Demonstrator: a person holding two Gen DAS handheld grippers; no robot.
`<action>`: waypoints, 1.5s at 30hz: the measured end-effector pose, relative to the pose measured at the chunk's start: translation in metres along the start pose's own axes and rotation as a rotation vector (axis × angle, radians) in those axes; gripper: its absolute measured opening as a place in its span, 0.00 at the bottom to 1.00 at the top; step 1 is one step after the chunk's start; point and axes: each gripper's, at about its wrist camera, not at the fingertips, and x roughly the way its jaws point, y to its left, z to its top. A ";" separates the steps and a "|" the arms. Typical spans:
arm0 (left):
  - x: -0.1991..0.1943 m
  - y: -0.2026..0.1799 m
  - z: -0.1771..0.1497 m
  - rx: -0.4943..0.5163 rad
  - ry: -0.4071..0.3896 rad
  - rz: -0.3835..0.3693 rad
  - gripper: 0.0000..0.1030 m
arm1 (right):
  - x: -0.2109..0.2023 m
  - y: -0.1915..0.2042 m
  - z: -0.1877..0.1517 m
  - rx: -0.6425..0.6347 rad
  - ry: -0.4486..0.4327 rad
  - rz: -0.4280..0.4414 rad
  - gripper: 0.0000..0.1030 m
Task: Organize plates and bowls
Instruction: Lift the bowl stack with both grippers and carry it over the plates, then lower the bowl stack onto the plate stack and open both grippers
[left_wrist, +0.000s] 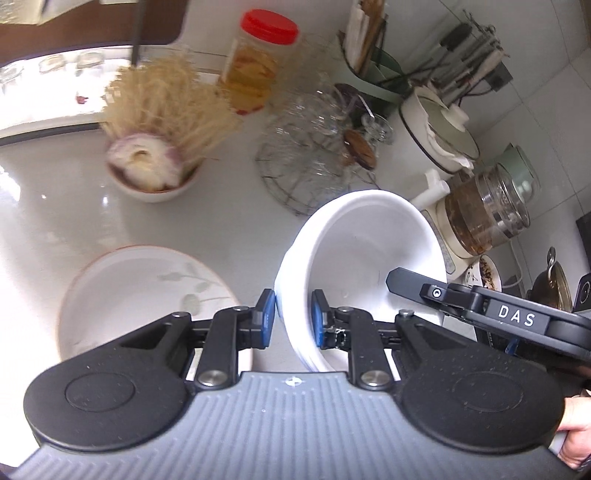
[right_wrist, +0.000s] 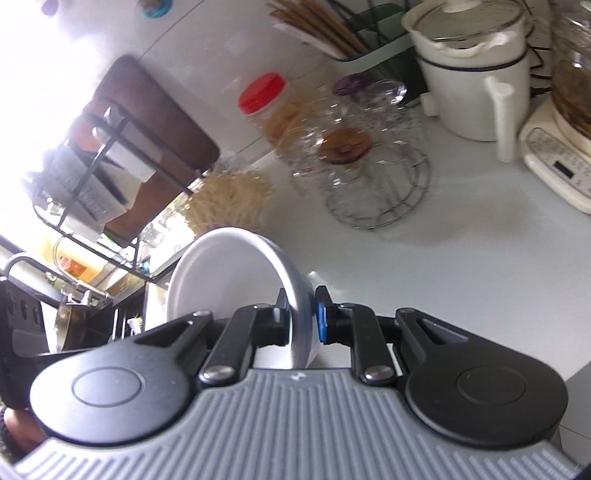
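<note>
A white bowl (left_wrist: 354, 254) is held tilted above the pale counter. My left gripper (left_wrist: 293, 319) is shut on its near rim, one blue pad inside and one outside. My right gripper (right_wrist: 301, 317) is shut on the rim of the same white bowl (right_wrist: 221, 273), and its black arm shows at the bowl's right in the left wrist view (left_wrist: 480, 306). A white plate with a leaf pattern (left_wrist: 144, 295) lies flat on the counter to the left of the bowl. A small bowl holding a cut onion (left_wrist: 147, 166) stands further back left.
A wire rack of glassware (left_wrist: 314, 147) stands behind the bowl. A red-lidded jar (left_wrist: 255, 62), a straw brush (left_wrist: 170, 96), a white pot (left_wrist: 439, 125) and a glass kettle (left_wrist: 484, 214) line the back. A dark wok (left_wrist: 550, 284) sits far right.
</note>
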 end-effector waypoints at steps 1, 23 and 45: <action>-0.004 0.006 -0.001 -0.002 -0.004 0.002 0.22 | 0.001 0.006 -0.002 -0.012 0.003 0.002 0.17; -0.005 0.139 -0.041 -0.166 0.105 0.035 0.22 | 0.084 0.076 -0.067 -0.071 0.206 -0.078 0.17; 0.039 0.147 -0.035 -0.116 0.193 0.047 0.22 | 0.117 0.061 -0.077 -0.002 0.227 -0.167 0.17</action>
